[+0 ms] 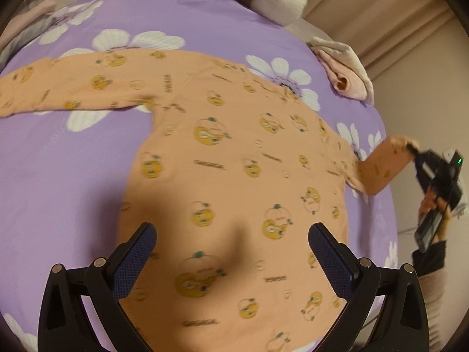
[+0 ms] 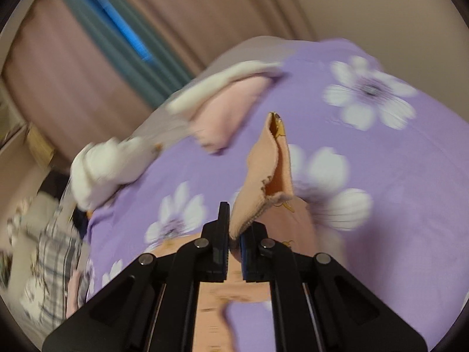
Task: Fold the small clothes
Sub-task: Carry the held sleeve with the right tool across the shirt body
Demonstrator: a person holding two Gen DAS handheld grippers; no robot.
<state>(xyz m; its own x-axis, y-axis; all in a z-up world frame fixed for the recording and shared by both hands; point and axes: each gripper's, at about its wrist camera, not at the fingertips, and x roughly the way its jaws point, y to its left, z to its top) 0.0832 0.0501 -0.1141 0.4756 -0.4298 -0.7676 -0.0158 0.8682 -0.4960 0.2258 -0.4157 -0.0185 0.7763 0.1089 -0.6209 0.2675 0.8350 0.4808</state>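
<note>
The shirt (image 1: 234,158) lies flat, print up, on the purple bed (image 1: 73,176), its body running toward the near edge. Going left to right: the left sleeve (image 1: 73,88) is spread out flat toward the left of the bed; the left tongs (image 1: 231,249) hover over the lower body of the shirt, jaws wide apart and holding nothing; the right sleeve (image 1: 381,167) is lifted off the sheet at the bed's right edge, its cuff pinched in the right tongs (image 1: 413,148), which are closed tight on it. In the right wrist view the cuff (image 2: 263,182) stands up out of the closed jaws.

The step in hand looks like folding the right sleeve in across the body. To do it well, carry the cuff over in a low arc and lay it flat, crease along the side seam — don't drag the body with it. The left tongs could press down on the body as an anchor.

Room: the sheet left of the body is open. On the right the shirt sits close to the bed's edge, and a pink folded cloth (image 1: 348,79) lies near the far right corner — move inward.
</note>
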